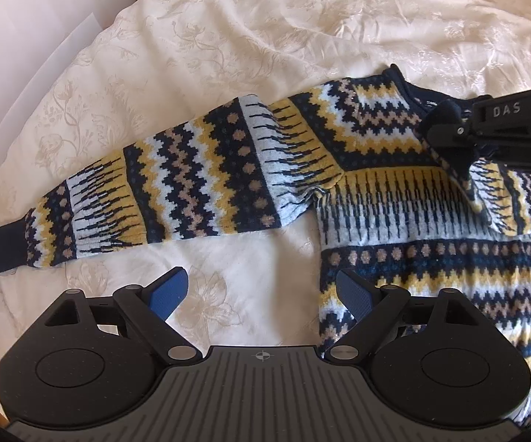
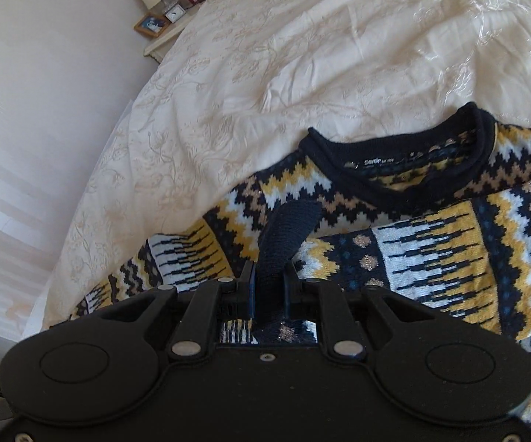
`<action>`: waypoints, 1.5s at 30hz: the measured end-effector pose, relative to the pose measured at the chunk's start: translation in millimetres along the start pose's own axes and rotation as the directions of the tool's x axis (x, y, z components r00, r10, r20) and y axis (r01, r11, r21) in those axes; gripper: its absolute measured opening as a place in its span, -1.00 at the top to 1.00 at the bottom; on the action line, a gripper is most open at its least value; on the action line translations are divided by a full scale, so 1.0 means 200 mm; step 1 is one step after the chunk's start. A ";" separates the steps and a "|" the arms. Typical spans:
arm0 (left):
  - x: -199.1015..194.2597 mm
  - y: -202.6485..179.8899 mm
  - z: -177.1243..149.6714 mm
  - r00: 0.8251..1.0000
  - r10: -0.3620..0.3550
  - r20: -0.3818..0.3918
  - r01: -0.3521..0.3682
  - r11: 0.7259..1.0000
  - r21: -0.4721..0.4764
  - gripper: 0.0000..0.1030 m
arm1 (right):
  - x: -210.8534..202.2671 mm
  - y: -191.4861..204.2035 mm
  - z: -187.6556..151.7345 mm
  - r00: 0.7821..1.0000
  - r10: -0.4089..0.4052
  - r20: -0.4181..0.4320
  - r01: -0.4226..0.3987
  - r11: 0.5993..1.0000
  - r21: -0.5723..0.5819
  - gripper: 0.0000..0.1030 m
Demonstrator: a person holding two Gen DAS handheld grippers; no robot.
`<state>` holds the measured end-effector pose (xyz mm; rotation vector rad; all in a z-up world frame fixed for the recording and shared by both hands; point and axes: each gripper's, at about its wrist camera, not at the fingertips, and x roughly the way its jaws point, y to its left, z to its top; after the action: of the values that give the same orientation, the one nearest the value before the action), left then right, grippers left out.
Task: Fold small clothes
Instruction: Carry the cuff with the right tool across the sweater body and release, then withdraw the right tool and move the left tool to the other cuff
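Sweater (image 1: 394,199) lies flat on the bed (image 1: 250,37), front up, collar (image 2: 405,154) toward the far side; patterned knit, navy, yellow, white. Left sleeve (image 1: 177,188) stretched straight out to the side across the cover, its cuff (image 1: 4,246) at the far end, untouched. Right sleeve (image 2: 449,258) already brought in over the chest; its navy cuff (image 2: 287,235) pinched between the pressed-together fingers of the right gripper (image 2: 269,287), held just above the body of the garment, not yet laid down. Left gripper (image 1: 262,291) hovers low over bare cover near the sweater's side edge, below the armpit; fingers (image 1: 171,291) spread wide, holding nothing. Judged progress: early; one sleeve fold under way, not released. Left to do, as far as can be seen: set that cuff down, fold the outstretched sleeve in, then fold the body. Hem out of view, so its state cannot be told.
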<state>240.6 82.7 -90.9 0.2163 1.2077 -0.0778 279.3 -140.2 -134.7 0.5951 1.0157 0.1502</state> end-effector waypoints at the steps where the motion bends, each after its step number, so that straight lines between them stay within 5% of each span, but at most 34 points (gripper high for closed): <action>1: 0.01 0.00 0.00 1.000 -0.002 -0.002 0.002 1.000 -0.003 -0.71 | 0.02 0.01 -0.02 1.000 0.002 -0.007 -0.002 1.000 0.000 0.57; 7: 0.04 0.01 0.01 1.000 -0.011 -0.014 0.011 1.000 -0.020 -0.71 | 0.12 0.10 -0.09 0.998 0.001 -0.065 -0.006 0.998 -0.066 0.42; 12: 0.07 -0.01 0.03 1.000 -0.015 -0.015 0.015 0.999 -0.031 -0.71 | 0.12 0.11 -0.10 0.995 0.086 -0.058 -0.090 0.994 -0.069 -0.13; 17: 0.09 -0.06 0.06 1.000 -0.030 -0.009 0.029 0.999 -0.025 -0.71 | 0.04 0.01 -0.10 0.998 0.057 -0.007 -0.057 0.998 -0.037 -0.13; 23: 0.17 -0.21 0.11 0.999 -0.048 -0.004 0.048 0.999 0.015 -0.71 | -0.11 -0.23 -0.12 0.990 -0.136 0.041 0.138 0.989 -0.045 -0.14; 32: 0.34 -0.52 0.20 0.997 -0.071 0.018 0.068 0.991 0.116 -0.71 | -0.31 -0.68 -0.10 0.912 -0.401 0.088 0.401 0.916 0.017 -0.18; 39: 0.60 -0.62 0.18 0.996 -0.008 -0.083 0.021 0.987 0.158 -0.77 | -0.37 -0.94 0.00 0.845 -0.524 0.107 0.521 0.851 0.063 -0.25; 42: 0.62 -0.62 0.19 0.996 0.007 -0.084 0.005 0.990 0.140 -0.86 | -0.36 -1.04 0.02 0.846 -0.528 0.074 0.523 0.849 0.078 -0.25; 44: 0.62 -0.61 0.19 0.997 0.014 -0.081 -0.002 0.990 0.138 -0.91 | -0.35 -1.10 0.02 0.870 -0.491 0.047 0.485 0.869 0.099 -0.18; 45: 0.62 -0.62 0.19 0.997 0.020 -0.076 -0.009 0.990 0.137 -0.93 | -0.35 -1.13 0.02 0.888 -0.458 0.034 0.452 0.885 0.116 0.28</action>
<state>297.8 -38.9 -210.1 0.3508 1.2784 -0.1408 210.7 -357.0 -202.2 0.4377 1.0826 -0.3390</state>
